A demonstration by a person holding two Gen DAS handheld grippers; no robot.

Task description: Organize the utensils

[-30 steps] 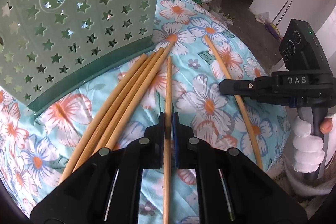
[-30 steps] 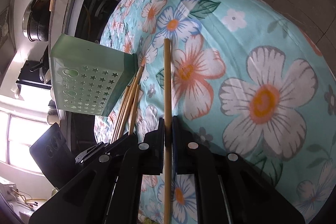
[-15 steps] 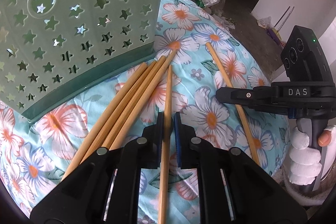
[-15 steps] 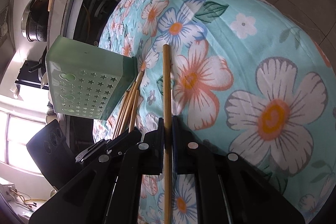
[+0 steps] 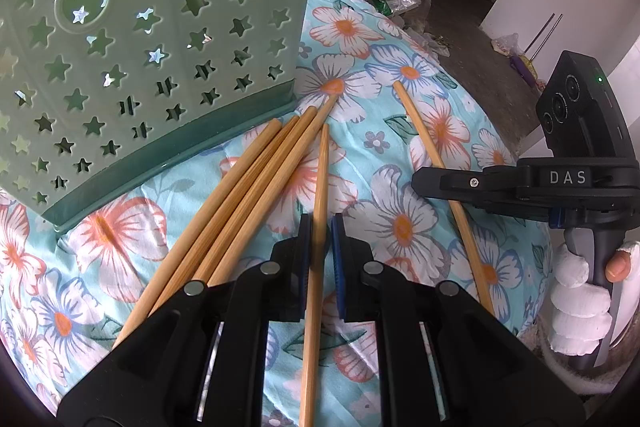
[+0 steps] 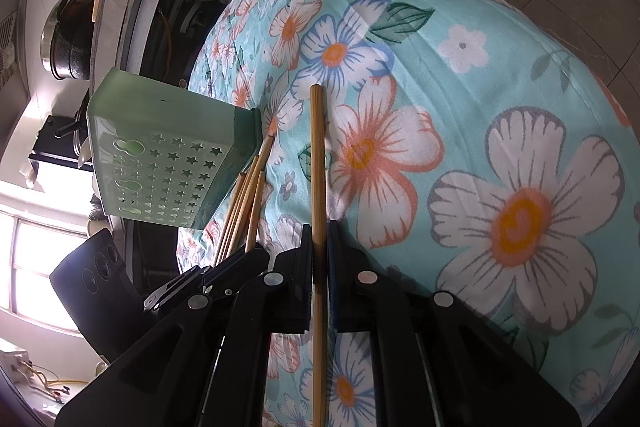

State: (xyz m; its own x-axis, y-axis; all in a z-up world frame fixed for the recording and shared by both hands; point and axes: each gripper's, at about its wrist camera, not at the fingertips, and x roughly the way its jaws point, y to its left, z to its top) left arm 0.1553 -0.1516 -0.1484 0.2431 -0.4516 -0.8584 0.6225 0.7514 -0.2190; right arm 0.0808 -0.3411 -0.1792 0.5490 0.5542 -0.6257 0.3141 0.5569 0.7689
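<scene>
Six bamboo chopsticks (image 5: 256, 183) lie on the floral cloth. Four are bunched beside the green star-punched holder (image 5: 152, 39), which lies on its side at far left.

Pale green star-cut holder (image 5: 132, 39); tan chopsticks (image 5: 256, 195); turquoise floral cloth (image 6: 500, 107).

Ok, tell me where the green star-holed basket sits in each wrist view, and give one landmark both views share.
Left wrist view: the green basket fills the upper left, its dark base edge just above the loose chopsticks.
Right wrist view: the green basket lies at middle left, small, on the far edge of the flowered cloth.
Shared landmark: the bundle of loose chopsticks at the basket's base.
</scene>
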